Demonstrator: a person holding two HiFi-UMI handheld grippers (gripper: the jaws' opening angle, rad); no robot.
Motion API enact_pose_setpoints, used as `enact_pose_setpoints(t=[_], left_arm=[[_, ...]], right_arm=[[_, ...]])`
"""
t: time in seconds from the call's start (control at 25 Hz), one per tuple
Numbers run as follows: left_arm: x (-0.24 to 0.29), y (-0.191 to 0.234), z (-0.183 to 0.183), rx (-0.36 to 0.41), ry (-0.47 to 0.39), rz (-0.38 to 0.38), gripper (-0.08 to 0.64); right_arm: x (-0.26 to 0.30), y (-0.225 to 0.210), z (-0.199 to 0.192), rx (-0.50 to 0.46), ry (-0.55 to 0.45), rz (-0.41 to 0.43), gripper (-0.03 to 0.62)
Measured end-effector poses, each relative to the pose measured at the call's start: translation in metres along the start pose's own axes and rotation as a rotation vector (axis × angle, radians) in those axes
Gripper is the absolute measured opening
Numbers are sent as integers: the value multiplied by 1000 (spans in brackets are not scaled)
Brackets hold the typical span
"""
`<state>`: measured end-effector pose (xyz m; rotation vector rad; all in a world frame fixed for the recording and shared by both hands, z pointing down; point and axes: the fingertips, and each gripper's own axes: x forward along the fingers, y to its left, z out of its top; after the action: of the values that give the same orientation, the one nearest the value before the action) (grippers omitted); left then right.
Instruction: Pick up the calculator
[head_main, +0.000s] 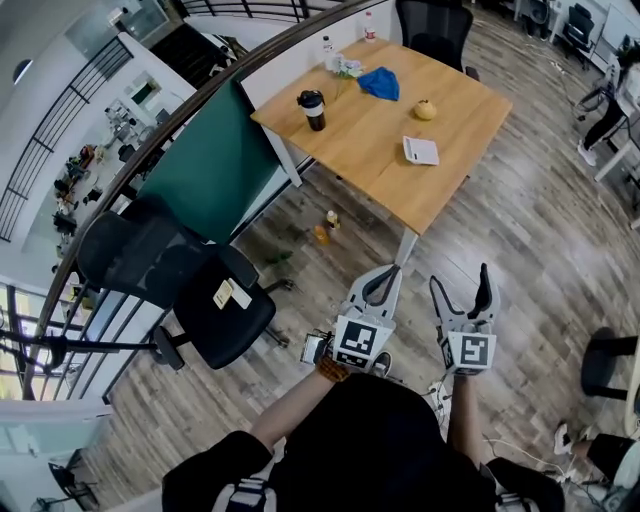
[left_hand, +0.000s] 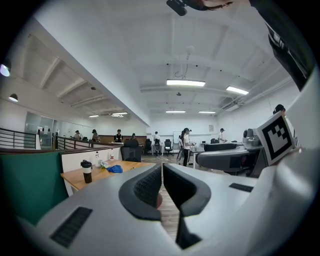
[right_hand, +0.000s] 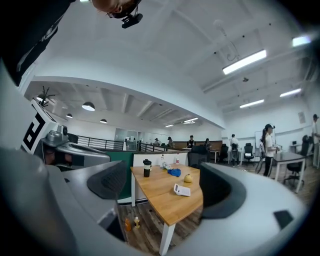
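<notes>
- The calculator (head_main: 421, 150) lies flat on the wooden table (head_main: 360, 150), near the edge facing you. It is well apart from the travel mug (head_main: 312, 110), the blue cloth (head_main: 380, 83) and the yellow fruit (head_main: 425, 109).
- It lies straight ahead of both grippers and well beyond them. You are still standing on open floor short of the table.
- In the right gripper view the calculator (right_hand: 181, 189) is framed in the gap between the jaws. In the left gripper view that gripper's own jaws hide it.
- Its outline is close to square from here. Its longer side appears to run across your line of approach, though this is not certain.
- Right gripper (head_main: 460, 280): the jaws stand wide apart, nothing is between the pads, and it is held level and aimed at the table.
- Left gripper (head_main: 388, 272): the jaws are closed together on nothing, and it is held level just beside the right one.
- Judgement: neither gripper is clearly closer, but the right one is better placed because it is spread and lined up.
</notes>
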<state>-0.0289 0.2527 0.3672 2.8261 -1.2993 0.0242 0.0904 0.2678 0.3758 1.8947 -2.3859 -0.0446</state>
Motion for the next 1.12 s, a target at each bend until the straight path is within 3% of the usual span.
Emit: enact_pose_setpoints(t=[0.24,0.64,0.76,0.92,1.12], left_arm=[[43,20,-6,-22,9,-64,28],[96,68,-11,-79,14,-117,28],[105,89,-11,-91,6,-110,28],[118,117,-18,-120,4,-87,28],[129,143,-31,-130,28,-91,28]], right_arm=[[26,-19,-3,23,51,-66,486],[99,-25,0,27,105,-86,541],[122,-13,8,9,108,-55,549],[152,11,14,-90,117,33,584],[180,16,5,-8,105,54,599]])
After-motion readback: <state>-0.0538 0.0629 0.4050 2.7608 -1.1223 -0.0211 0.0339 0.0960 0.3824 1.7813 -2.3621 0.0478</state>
